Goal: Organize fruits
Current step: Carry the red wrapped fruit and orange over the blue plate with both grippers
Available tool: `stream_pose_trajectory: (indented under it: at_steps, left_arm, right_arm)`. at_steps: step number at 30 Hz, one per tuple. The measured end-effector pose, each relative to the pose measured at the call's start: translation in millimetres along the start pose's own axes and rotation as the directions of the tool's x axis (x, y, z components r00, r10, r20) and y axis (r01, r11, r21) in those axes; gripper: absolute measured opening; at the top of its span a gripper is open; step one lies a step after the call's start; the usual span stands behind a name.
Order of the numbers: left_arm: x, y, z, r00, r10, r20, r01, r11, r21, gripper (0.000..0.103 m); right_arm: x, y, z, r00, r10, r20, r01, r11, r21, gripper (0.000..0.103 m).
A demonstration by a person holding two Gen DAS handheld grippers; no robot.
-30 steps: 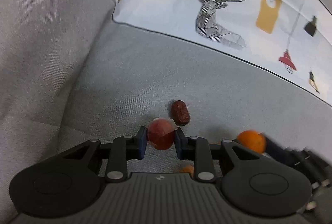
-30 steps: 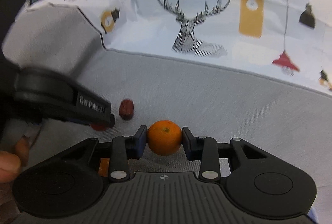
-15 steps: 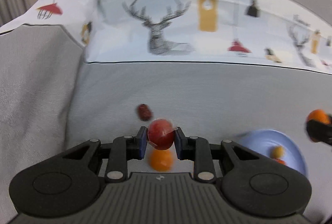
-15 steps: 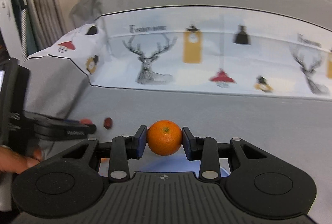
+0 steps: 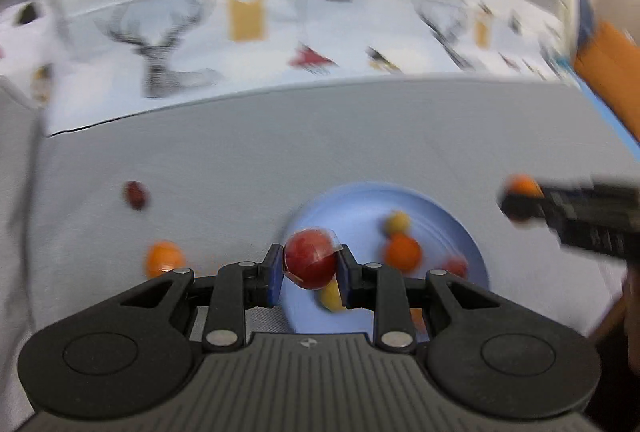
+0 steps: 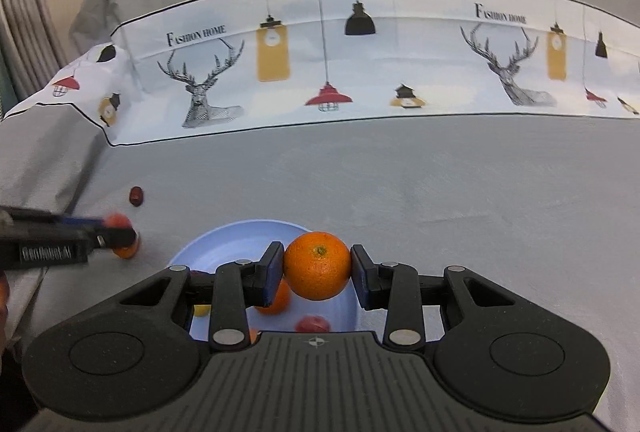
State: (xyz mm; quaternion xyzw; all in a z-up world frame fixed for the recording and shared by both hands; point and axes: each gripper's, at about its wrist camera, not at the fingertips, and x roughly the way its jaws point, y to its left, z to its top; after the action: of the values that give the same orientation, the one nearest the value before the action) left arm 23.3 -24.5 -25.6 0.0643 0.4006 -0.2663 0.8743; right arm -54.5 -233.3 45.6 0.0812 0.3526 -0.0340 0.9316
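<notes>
My left gripper (image 5: 309, 264) is shut on a red round fruit (image 5: 310, 260) and holds it above the near left rim of a light blue plate (image 5: 440, 204). The plate holds an orange fruit (image 5: 402, 252), a small yellow one (image 5: 398, 221) and others. My right gripper (image 6: 317, 268) is shut on an orange (image 6: 317, 266) above the same plate (image 6: 240, 236). On the grey cloth lie a dark red date (image 5: 136, 195) and an orange fruit (image 5: 164, 258). The date (image 6: 136, 195) also shows in the right wrist view.
The grey cloth (image 6: 440, 184) covers the surface. A white printed band with deer and lamps (image 6: 328, 64) runs across the back. The left gripper's body (image 6: 48, 240) reaches in from the left edge of the right wrist view. An orange-brown object (image 5: 612, 72) stands at far right.
Both grippers have moved right with their fruits, away from the date, and now hang over the blue plate. Both stay shut.
</notes>
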Motion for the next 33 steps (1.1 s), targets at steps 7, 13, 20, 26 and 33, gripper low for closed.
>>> stream_pose_trajectory:
  at_steps: [7,13,20,26,33]
  left_arm:
    - [19.6,-25.2,-9.3,0.999,-0.019,-0.031,0.023,0.99,0.136,0.03]
    - [25.4,-17.3,-4.3,0.999,-0.019,-0.035,0.022,0.996,0.092,0.03]
    - [26.3,-24.5,-2.3,1.0,-0.021,-0.014,0.023,0.991,0.13,0.03]
    - [26.5,-29.9,-3.1,1.0,-0.028,-0.003,0.028,0.988,0.154,0.03]
    - [27.3,-33.1,-5.9,0.999,-0.037,-0.013,0.039,0.985,0.169,0.03]
  right_arm:
    - [11.2,-4.0,0.2,1.0,-0.009,-0.018,0.009,1.0,-0.016,0.038]
    - [21.5,6.9,3.6,1.0,0.011,-0.025,-0.012,0.999,-0.041,0.038]
    - [31.5,16.0,4.5,0.999,0.018,-0.04,-0.02,0.997,-0.072,0.038]
    - [33.0,16.7,3.6,0.999,0.018,-0.044,-0.021,0.996,-0.082,0.038]
    - [34.1,17.6,3.2,0.999,0.016,-0.049,-0.021,0.996,-0.089,0.038]
